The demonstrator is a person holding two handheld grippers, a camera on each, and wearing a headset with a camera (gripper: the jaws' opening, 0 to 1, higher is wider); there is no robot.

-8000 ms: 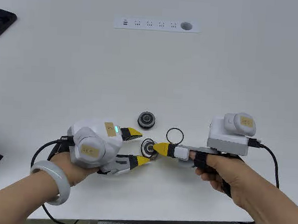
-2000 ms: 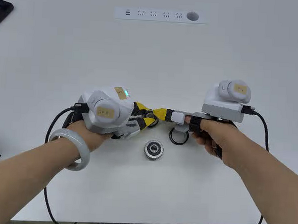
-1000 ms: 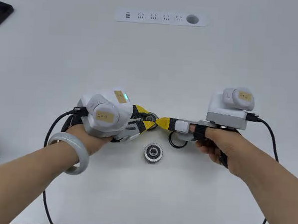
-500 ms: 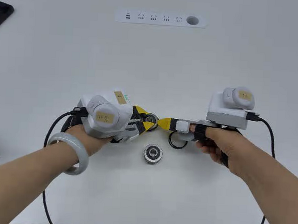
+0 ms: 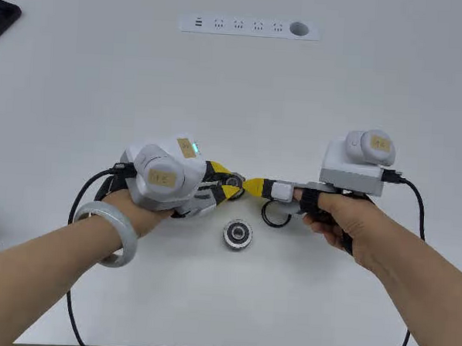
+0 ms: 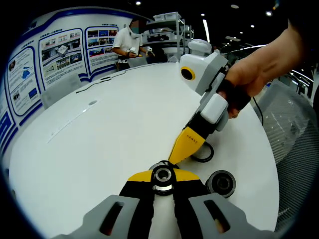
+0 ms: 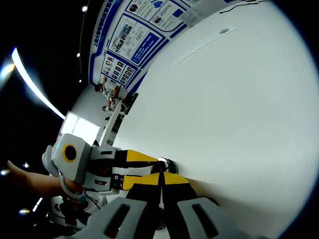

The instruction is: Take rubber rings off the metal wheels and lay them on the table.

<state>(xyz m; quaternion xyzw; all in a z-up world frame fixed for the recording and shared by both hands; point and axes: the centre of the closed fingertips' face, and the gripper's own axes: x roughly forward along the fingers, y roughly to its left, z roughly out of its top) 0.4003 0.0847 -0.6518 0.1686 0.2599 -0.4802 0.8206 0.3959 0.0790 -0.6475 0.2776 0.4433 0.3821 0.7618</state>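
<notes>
Room aplenty on the white bench (image 5: pixel 335 109): bare from the work up to a power strip (image 5: pixel 249 25) near the far edge, with a dark object (image 5: pixel 3 18) off at the far left corner. Near edge close below the person's forearms.

Left tongs (image 5: pixel 229 184) clamped on a metal wheel (image 5: pixel 235 182) at mid-bench. Right tongs (image 5: pixel 248 186) drawn together, tips touching that wheel's rim from the right; cannot tell whether any rubber is nipped between them. Loose rubber ring (image 5: pixel 274 216) flat on the bench, partly under the right gripper's body. Second wheel (image 5: pixel 237 234) lying alone just nearer the person, apart from both tools. Cable (image 5: pixel 419 214) trailing from the right gripper toward the near edge.

Left gripper view: adds the held wheel's bright hub face-on between the yellow tips, the right tongs slanting down onto its upper edge, and the bench edge curving close past the ring and second wheel. Right gripper view: gives the same wheel nearly edge-on just beyond its own closed tips, the left tongs reaching in from the left, and a long bare sweep of bench beyond.
</notes>
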